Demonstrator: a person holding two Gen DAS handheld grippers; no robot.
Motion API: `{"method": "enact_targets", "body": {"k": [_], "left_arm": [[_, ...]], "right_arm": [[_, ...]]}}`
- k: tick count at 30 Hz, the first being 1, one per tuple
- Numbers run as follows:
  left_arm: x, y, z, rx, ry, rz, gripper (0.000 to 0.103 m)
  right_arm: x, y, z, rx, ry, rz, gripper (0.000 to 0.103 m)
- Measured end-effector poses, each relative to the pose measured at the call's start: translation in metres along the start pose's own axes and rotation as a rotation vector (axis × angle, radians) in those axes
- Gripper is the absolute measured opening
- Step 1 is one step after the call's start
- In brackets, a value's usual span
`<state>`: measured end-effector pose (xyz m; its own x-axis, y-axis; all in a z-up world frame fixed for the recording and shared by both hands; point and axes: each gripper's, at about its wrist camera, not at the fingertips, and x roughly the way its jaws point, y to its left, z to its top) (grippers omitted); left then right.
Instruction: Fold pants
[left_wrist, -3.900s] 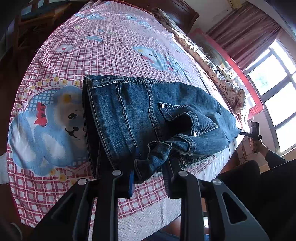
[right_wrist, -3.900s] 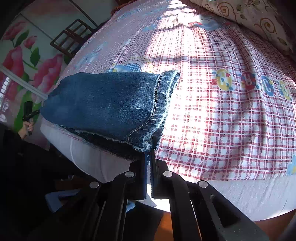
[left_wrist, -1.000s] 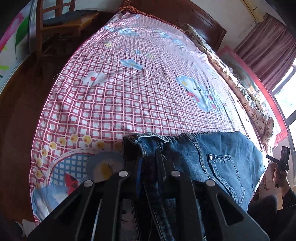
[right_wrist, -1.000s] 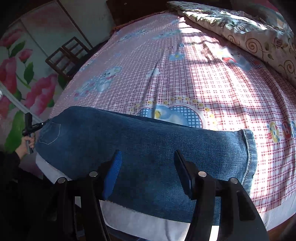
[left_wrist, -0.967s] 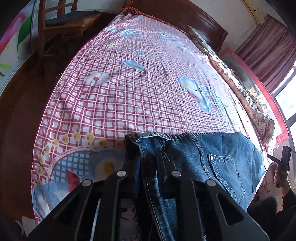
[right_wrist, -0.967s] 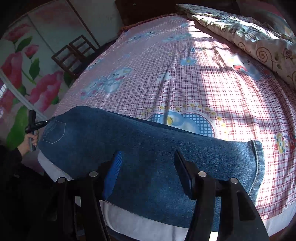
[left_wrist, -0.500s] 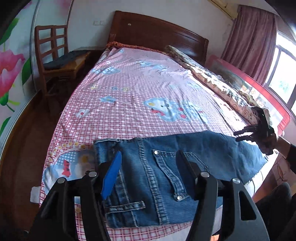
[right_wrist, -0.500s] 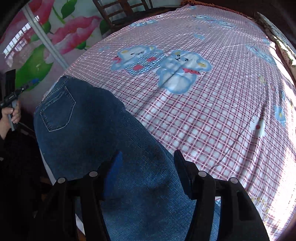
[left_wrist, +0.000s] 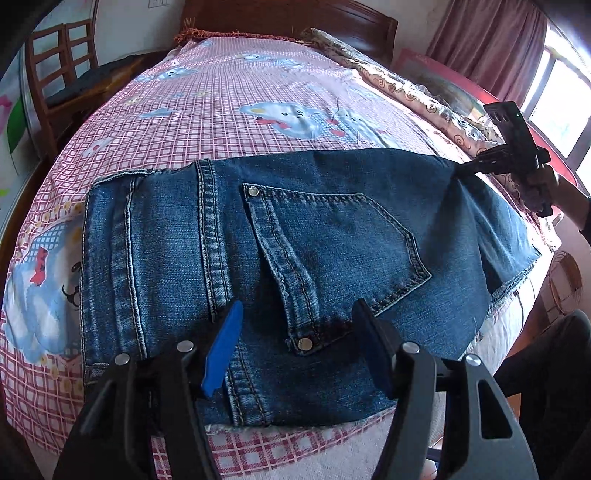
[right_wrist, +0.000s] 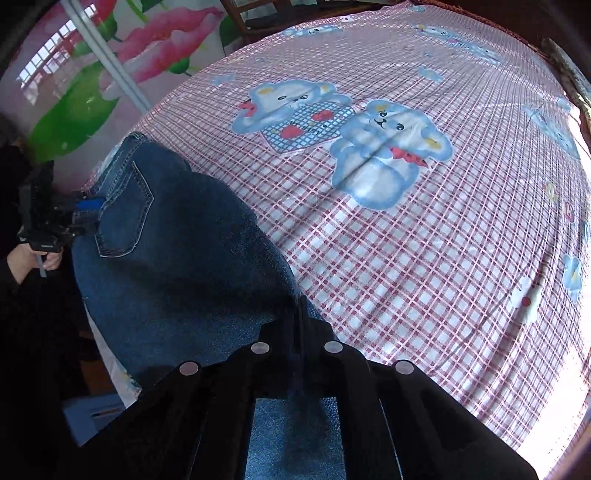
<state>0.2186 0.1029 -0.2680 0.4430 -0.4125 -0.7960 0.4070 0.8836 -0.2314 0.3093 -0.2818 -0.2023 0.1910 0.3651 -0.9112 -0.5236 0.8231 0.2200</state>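
Left wrist view: the jeans (left_wrist: 295, 258) lie flat across the near end of the bed (left_wrist: 258, 92), folded lengthwise, waistband toward the left edge of the bed and a back pocket facing up. The left hand-held gripper (left_wrist: 295, 347) hangs above the pocket end of the jeans with its jaws apart and nothing pinched; one finger carries a blue pad (left_wrist: 223, 354). At the far right end of the jeans the right hand-held gripper (left_wrist: 463, 170), held in a hand (left_wrist: 541, 184), meets the upper edge of the denim.

Right wrist view: the right hand-held gripper (right_wrist: 300, 314) has just been closing and its jaws are together on the edge of the jeans (right_wrist: 177, 258), the cloth running between them. At the far end of the jeans, by the pocket, the left hand-held gripper (right_wrist: 86, 216) sits over the denim.
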Motion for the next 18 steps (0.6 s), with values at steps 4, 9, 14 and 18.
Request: {"method": "enact_targets", "body": {"k": [4, 9, 14, 18], "left_arm": [[0.006, -0.003, 0.001, 0.022, 0.013, 0.019, 0.062], [0.005, -0.003, 0.001, 0.022, 0.012, 0.019, 0.062], [0.004, -0.004, 0.000, 0.039, 0.016, 0.018, 0.062], [0.005, -0.001, 0.003, 0.036, 0.023, -0.002, 0.063]], "right_arm": [[0.017, -0.003, -0.001, 0.010, 0.053, -0.022, 0.000], [0.017, -0.007, -0.008, 0.077, 0.027, -0.061, 0.015], [-0.040, 0.010, -0.034, 0.125, -0.147, -0.150, 0.023], [-0.077, -0.007, -0.105, 0.289, -0.196, -0.220, 0.023]]}}
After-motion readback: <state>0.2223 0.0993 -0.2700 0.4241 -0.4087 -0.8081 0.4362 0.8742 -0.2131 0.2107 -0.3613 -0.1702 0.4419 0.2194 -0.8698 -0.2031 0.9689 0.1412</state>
